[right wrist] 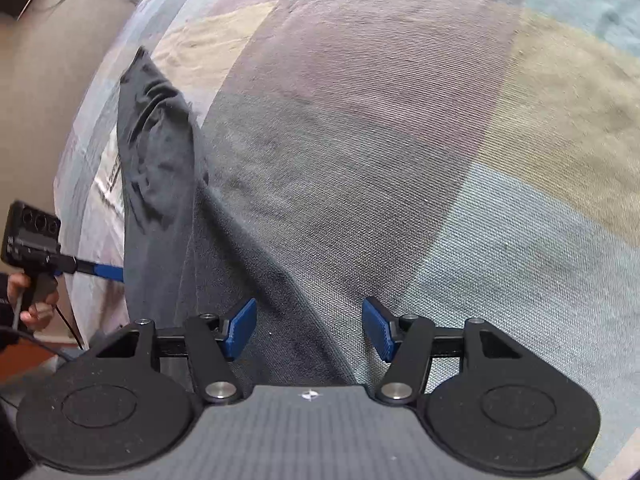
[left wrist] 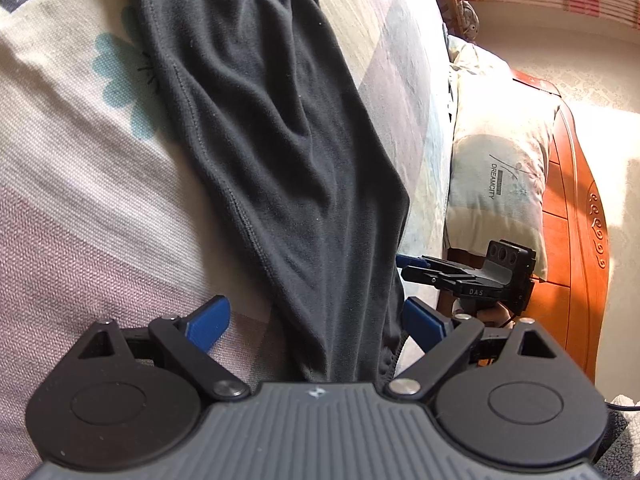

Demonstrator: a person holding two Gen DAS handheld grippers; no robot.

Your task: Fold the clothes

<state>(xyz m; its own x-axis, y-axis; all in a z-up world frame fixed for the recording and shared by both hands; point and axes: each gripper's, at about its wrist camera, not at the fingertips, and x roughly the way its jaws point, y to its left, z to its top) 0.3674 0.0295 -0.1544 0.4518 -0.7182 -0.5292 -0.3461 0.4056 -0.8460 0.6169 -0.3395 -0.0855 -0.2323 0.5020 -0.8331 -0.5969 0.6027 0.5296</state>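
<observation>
The dark garment [left wrist: 280, 140] looks soft, light and limp (fleecy); take the hemmed edge at lower centre. Left gripper [left wrist: 320, 324] and right gripper [right wrist: 310, 328] both stand apart, clamping nothing.

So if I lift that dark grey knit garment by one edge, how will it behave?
The dark grey knit garment would probably flop and drape, since it lies in soft wrinkles. It looks thin, so likely light. On the woven patchwork bedcover it may drag and bunch rather than slide.

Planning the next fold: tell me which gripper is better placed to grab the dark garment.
Probably left. The left gripper is open with the dark garment lying between its fingers; the right gripper is open mostly over bare bedspread.
</observation>
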